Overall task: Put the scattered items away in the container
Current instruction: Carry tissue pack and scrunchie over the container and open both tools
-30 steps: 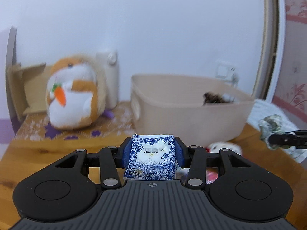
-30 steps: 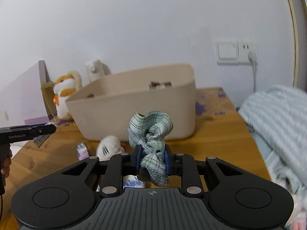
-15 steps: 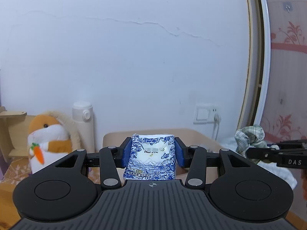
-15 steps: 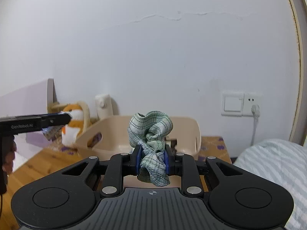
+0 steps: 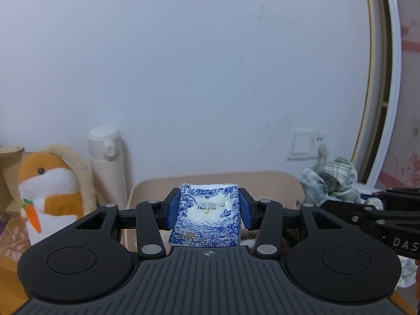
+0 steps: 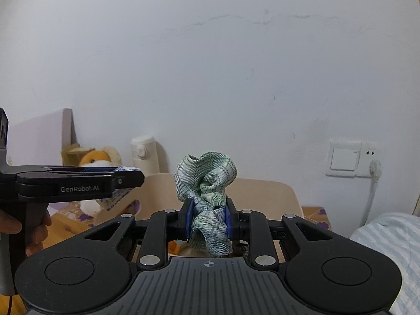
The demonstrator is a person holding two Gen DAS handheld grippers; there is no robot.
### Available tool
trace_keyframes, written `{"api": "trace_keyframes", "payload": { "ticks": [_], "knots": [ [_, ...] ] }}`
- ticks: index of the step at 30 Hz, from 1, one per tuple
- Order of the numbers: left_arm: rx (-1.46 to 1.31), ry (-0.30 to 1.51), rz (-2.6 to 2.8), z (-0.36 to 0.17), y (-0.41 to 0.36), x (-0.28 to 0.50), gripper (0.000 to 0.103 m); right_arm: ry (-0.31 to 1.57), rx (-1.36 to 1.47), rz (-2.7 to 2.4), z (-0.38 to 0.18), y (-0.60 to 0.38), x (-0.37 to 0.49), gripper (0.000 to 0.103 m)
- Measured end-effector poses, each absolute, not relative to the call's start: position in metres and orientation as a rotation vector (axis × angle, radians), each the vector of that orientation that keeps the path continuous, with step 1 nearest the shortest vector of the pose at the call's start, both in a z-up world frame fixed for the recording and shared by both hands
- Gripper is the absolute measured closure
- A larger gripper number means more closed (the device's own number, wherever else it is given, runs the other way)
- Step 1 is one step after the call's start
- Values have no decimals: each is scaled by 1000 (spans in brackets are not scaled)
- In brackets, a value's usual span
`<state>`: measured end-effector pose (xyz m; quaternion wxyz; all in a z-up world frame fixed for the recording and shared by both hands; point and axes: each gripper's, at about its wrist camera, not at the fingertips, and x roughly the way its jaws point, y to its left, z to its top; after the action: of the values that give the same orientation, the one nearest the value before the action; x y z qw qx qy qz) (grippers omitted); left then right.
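Note:
My left gripper (image 5: 208, 211) is shut on a blue-and-white tissue pack (image 5: 207, 218) and holds it up level with the rim of the beige bin (image 5: 157, 186). My right gripper (image 6: 207, 219) is shut on a green checked scrunchie (image 6: 206, 181), also raised in front of the bin (image 6: 262, 191). In the left wrist view the scrunchie (image 5: 330, 181) and the right gripper show at the right. In the right wrist view the left gripper (image 6: 78, 181) shows at the left. The bin's inside is mostly hidden.
A plush hamster with a carrot (image 5: 50, 189) and a cream thermos (image 5: 107, 168) stand left of the bin by the wall. A wall switch and socket (image 6: 351, 160) are at the right. Striped bedding (image 6: 388, 239) lies at the right.
Both grippers have risen from table height and moved closer to the bin, each still holding its item. The grippers have also come closer to each other.

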<state>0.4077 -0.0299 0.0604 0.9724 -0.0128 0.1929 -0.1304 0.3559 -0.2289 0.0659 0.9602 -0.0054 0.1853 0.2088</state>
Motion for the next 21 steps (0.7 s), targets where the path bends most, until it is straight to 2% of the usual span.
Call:
{"api": "trace_keyframes", "payload": {
  "ticks": [6,11,14,17,19,21],
  "knots": [
    [-38,535,-240,35,-43,434,56,440,0,369,47,-227,387,81],
    [25,567,-211,24,-54,442,56,476,17,358,29,-225,397,80],
    [20,580,-196,20,-56,445,55,489,11,351,23,-224,401,74],
    [25,599,-191,20,-62,440,55,504,7,346,17,-224,408,72],
    [36,598,-194,19,-63,440,52,511,10,338,15,-224,410,62],
    [58,586,-195,20,-65,437,39,509,21,323,14,-226,410,46]
  ]
}}
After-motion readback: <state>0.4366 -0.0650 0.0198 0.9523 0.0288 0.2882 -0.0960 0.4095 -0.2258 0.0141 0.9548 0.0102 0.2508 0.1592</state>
